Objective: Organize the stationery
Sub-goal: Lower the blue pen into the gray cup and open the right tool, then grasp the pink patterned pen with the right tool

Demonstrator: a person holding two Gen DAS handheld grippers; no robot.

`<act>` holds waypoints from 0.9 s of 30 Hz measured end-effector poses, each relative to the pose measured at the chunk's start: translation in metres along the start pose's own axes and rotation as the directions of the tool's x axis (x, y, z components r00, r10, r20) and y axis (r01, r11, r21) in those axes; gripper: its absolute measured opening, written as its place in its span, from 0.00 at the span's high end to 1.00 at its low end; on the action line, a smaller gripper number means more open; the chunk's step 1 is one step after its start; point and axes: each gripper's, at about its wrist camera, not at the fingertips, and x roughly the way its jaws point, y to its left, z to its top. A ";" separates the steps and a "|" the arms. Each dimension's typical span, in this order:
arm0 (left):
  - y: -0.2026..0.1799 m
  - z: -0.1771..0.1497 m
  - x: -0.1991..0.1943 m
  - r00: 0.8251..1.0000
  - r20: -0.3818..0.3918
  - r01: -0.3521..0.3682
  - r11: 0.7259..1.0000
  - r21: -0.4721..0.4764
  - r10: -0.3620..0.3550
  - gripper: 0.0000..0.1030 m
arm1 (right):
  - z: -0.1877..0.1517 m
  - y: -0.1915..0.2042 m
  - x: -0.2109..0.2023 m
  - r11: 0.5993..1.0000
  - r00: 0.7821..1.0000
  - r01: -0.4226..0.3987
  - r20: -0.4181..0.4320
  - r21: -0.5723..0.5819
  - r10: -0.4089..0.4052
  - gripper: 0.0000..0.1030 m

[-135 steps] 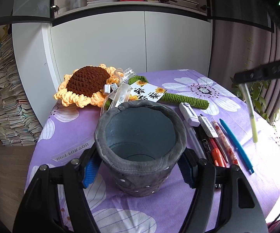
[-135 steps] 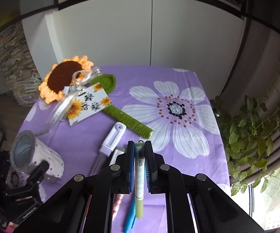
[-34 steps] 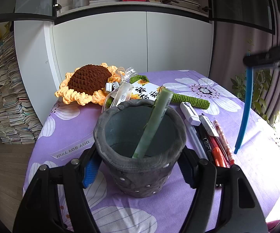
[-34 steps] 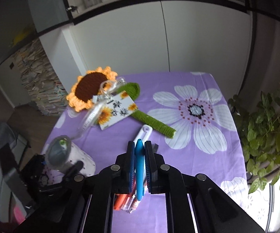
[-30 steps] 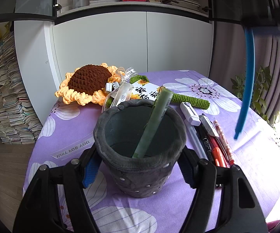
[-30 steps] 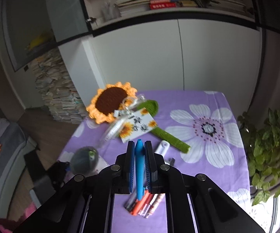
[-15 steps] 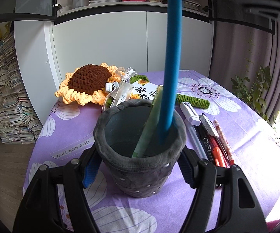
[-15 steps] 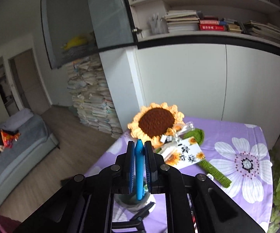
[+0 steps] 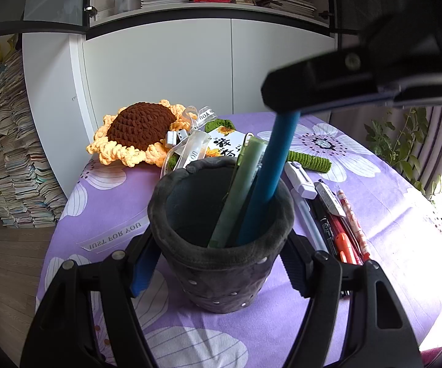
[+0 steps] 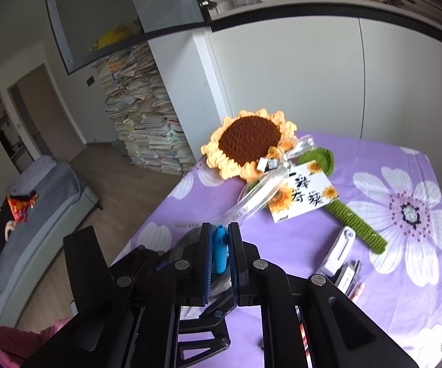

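Right hand-held gripper, angled downward above grey pen cup, clamped on blue pen lowered into cup beside green pen; left hand-held gripper clamped around cup on worktop.

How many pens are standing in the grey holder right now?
2. A pale green pen leans against the rim of the grey holder; a blue pen beside it is gripped by the right gripper.

We see a soft, matt grey felt pen holder, a smooth blue plastic pen, a rough crocheted yarn sunflower, and a purple cloth-covered desk.
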 end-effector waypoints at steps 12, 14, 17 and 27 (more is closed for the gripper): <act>0.000 0.001 -0.001 1.000 -0.001 -0.006 1.000 0.001 0.006 0.32 | -0.006 -0.021 -0.022 0.998 1.000 0.012 0.012 0.063 -0.012 0.89; 0.000 0.001 -0.001 1.000 -0.001 -0.005 1.000 0.001 0.005 0.32 | -0.006 -0.037 -0.033 0.992 0.996 0.086 0.029 0.090 -0.089 0.89; 0.000 0.001 -0.001 1.000 -0.001 -0.006 1.000 0.000 0.006 0.32 | -0.013 -0.076 -0.028 0.955 0.972 0.233 -0.057 0.186 -0.226 0.89; 0.001 -0.001 -0.001 1.000 -0.002 -0.007 1.000 0.001 0.007 0.32 | -0.055 -0.160 0.025 0.849 0.928 0.327 -0.311 0.416 -0.205 0.89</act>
